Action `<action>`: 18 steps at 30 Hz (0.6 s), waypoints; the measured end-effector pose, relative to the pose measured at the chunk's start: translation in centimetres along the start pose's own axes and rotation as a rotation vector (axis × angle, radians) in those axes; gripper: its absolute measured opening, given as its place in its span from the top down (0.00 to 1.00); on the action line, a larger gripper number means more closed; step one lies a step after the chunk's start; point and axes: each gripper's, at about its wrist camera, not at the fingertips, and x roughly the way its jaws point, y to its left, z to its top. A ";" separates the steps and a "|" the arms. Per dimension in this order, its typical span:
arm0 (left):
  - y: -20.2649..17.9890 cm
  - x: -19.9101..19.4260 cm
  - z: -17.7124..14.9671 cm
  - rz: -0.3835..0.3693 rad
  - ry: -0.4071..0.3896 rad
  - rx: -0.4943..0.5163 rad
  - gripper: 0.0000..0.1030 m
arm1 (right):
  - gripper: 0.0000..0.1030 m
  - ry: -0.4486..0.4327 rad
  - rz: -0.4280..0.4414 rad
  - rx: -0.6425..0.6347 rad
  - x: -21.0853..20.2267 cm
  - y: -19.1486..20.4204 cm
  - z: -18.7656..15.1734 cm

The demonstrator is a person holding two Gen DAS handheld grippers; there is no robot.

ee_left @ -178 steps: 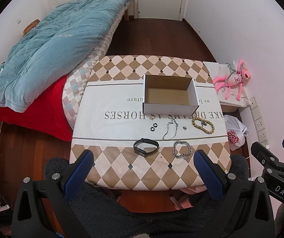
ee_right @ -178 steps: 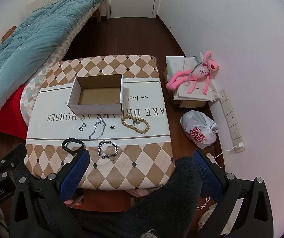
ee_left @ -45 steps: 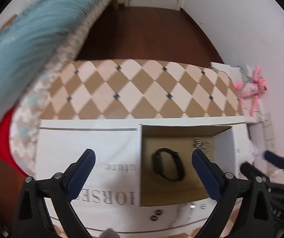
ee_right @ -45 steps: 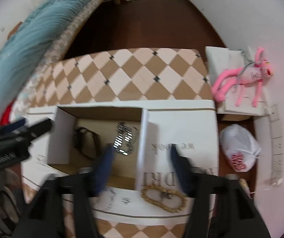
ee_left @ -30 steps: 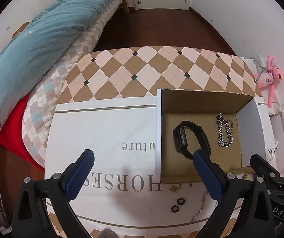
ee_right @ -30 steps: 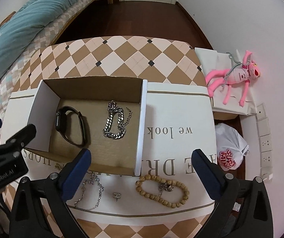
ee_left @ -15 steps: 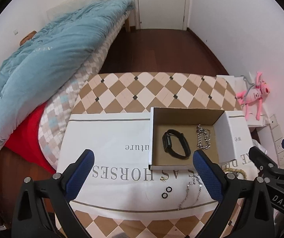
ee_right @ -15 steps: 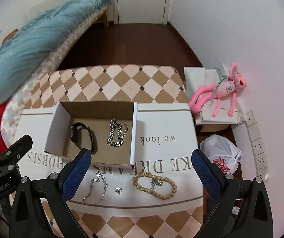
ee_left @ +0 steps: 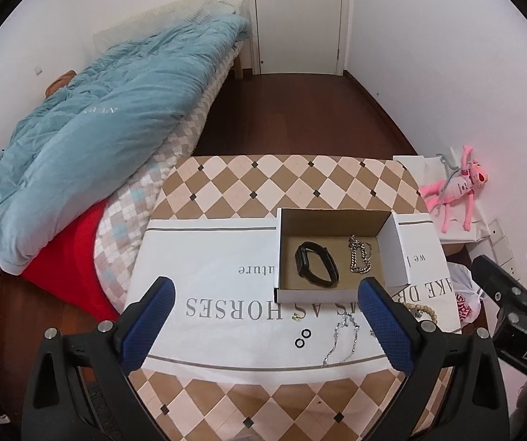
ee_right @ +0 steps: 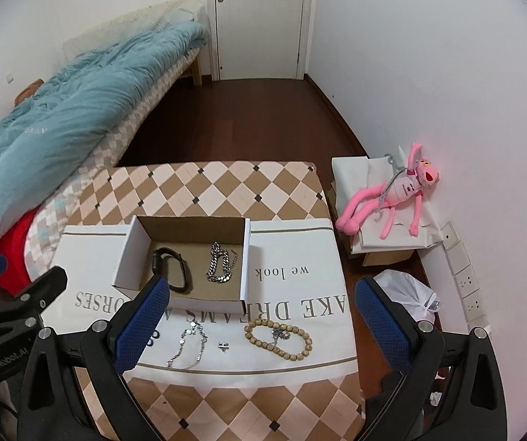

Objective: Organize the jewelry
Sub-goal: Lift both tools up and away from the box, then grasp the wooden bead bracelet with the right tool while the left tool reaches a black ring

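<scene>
An open cardboard box (ee_left: pixel 313 297) (ee_right: pixel 204 305) sits on the table and holds a black wristband (ee_left: pixel 316 264) (ee_right: pixel 172 267) and a chunky silver chain bracelet (ee_left: pixel 360 254) (ee_right: pixel 220 262). In front of the box lie a thin silver necklace (ee_left: pixel 340 338) (ee_right: pixel 189 345), two small black rings (ee_left: pixel 303 334), a small stud (ee_right: pixel 223 346) and a wooden bead bracelet (ee_right: pixel 279 339). My left gripper (ee_left: pixel 263 325) and right gripper (ee_right: pixel 261 325) are both open and empty, held high above the table's near side.
The table (ee_left: pixel 226 191) has a checkered cloth with a white printed runner. A bed with a blue duvet (ee_left: pixel 98 110) stands to the left. A pink plush toy (ee_right: pixel 395 191) on a box and a white bag (ee_right: pixel 410 299) lie to the right by the wall.
Both grippers have pulled back and up from over the box, so the table looks smaller and more of the room shows. The wristband and chain bracelet, earlier on the table, lie in the box.
</scene>
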 end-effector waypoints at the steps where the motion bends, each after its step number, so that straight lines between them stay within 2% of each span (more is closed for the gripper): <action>1: 0.0 -0.3 -0.2 0.005 -0.004 -0.002 0.01 | 0.01 -0.002 0.011 0.005 -0.4 -0.1 0.0; 5: 0.1 -0.6 -0.7 0.014 -0.013 -0.019 0.01 | 0.01 0.007 0.048 0.032 -1.0 -0.8 -0.7; 8: 0.2 0.4 -1.5 0.029 0.002 -0.028 0.01 | 0.01 0.049 0.050 0.072 0.1 -1.8 -1.8; 10: 0.2 1.7 -2.3 0.063 0.012 -0.030 0.01 | 0.01 0.110 0.061 0.129 2.0 -3.1 -3.0; 14: 0.6 5.6 -4.3 0.130 0.083 -0.052 0.01 | 0.01 0.225 0.045 0.235 6.9 -5.9 -6.1; 16: 0.8 7.5 -5.5 0.166 0.119 -0.062 0.01 | 0.07 0.267 0.034 0.289 9.3 -7.3 -7.6; 18: 1.0 9.6 -6.8 0.198 0.163 -0.063 0.01 | 0.24 0.321 0.015 0.327 11.8 -8.4 -9.0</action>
